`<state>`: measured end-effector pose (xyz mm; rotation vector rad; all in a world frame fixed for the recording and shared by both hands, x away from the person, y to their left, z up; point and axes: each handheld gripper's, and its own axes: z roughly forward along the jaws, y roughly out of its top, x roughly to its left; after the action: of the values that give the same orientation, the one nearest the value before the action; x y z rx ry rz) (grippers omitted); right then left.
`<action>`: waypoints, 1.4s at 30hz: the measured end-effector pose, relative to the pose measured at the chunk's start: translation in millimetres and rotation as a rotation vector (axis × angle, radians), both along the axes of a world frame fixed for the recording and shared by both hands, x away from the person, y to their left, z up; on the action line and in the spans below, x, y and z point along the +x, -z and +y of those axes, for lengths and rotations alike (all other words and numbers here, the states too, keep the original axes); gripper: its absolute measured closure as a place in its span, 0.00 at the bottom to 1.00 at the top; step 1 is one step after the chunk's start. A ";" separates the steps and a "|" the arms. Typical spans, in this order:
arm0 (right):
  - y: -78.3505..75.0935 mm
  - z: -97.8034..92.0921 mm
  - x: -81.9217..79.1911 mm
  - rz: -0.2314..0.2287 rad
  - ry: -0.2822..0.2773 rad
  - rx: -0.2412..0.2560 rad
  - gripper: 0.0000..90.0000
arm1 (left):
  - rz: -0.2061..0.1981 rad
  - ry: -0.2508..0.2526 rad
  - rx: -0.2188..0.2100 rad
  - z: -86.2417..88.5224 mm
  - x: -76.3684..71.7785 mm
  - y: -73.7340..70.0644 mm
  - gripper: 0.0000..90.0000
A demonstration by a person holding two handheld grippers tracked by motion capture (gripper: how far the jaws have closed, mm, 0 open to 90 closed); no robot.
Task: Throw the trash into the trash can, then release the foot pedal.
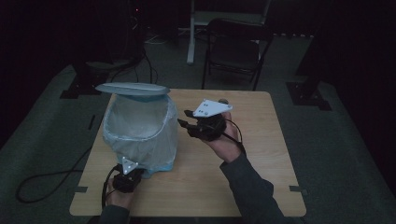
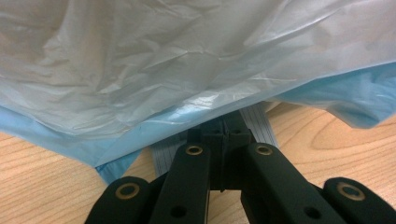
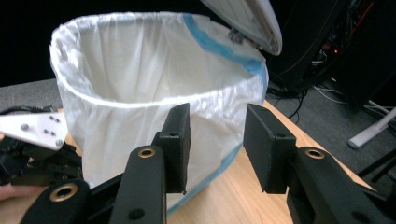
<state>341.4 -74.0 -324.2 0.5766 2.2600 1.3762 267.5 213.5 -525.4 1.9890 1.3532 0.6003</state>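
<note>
Dim room, grey carpet (image 1: 42, 154), black folding chair (image 1: 233, 51) behind wooden table (image 1: 261, 154).

The bag (image 2: 187, 70) hides the left gripper (image 2: 229, 135) tips.

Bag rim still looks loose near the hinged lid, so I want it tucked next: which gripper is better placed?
Right gripper, probably: jaws open, beside the bag rim. Left gripper is shut, low at the bin's base.

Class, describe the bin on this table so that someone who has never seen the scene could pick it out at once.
On the wooden table, look to the left half, just beyond the left gripper. There stands a small bin lined with a thin white bag over a pale blue one, its grey lid flipped up behind. It is the table's one container.
</note>
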 end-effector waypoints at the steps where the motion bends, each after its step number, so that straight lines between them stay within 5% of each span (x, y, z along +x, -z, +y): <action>1: 1.9 -1.1 -0.6 0.000 0.006 -0.002 0.67 | 0.000 0.000 0.000 0.1 0.0 0.0 1.00; 14: 26.7 -18.2 -3.1 0.031 0.045 -0.014 0.68 | 0.002 0.002 0.008 -0.2 -0.4 -0.4 1.00; 42: 46.3 -27.3 0.2 0.071 0.065 -0.021 0.68 | -0.006 0.000 0.019 -1.2 -3.5 -1.0 1.00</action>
<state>341.6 -101.2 -370.5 0.6959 2.2867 1.3189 264.0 212.3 -524.4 2.0010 1.3493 0.6208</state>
